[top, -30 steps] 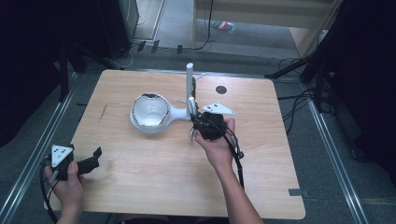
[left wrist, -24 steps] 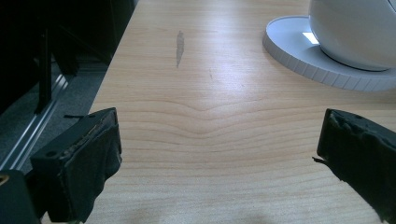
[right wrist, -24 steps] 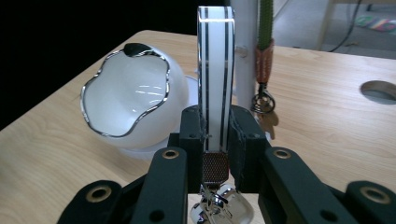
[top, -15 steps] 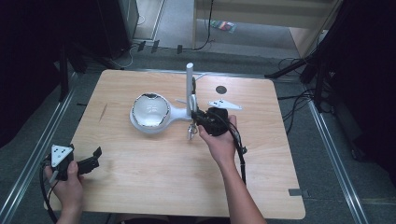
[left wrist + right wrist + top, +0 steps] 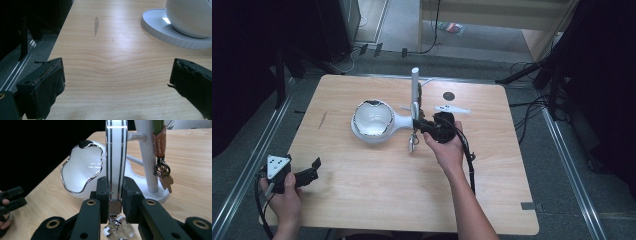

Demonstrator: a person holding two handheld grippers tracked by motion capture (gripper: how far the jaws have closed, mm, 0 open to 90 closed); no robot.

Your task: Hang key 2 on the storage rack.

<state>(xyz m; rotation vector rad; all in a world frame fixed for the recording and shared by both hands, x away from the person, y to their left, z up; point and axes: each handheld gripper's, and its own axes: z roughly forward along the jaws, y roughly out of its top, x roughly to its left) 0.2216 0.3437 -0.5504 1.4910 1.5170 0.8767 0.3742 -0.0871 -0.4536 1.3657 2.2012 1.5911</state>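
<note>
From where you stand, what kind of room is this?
Probably a lab or workshop set up for recording. A bare wooden table stands on grey floor with metal rails, cables trail around it, and dark curtains close off the sides.

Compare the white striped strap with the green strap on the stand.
The white striped strap is wide, with black stripes, clamped in the right gripper; the green strap is narrower and hangs free on the stand. The green one ends in orange leather. Both carry metal clasps.
</note>
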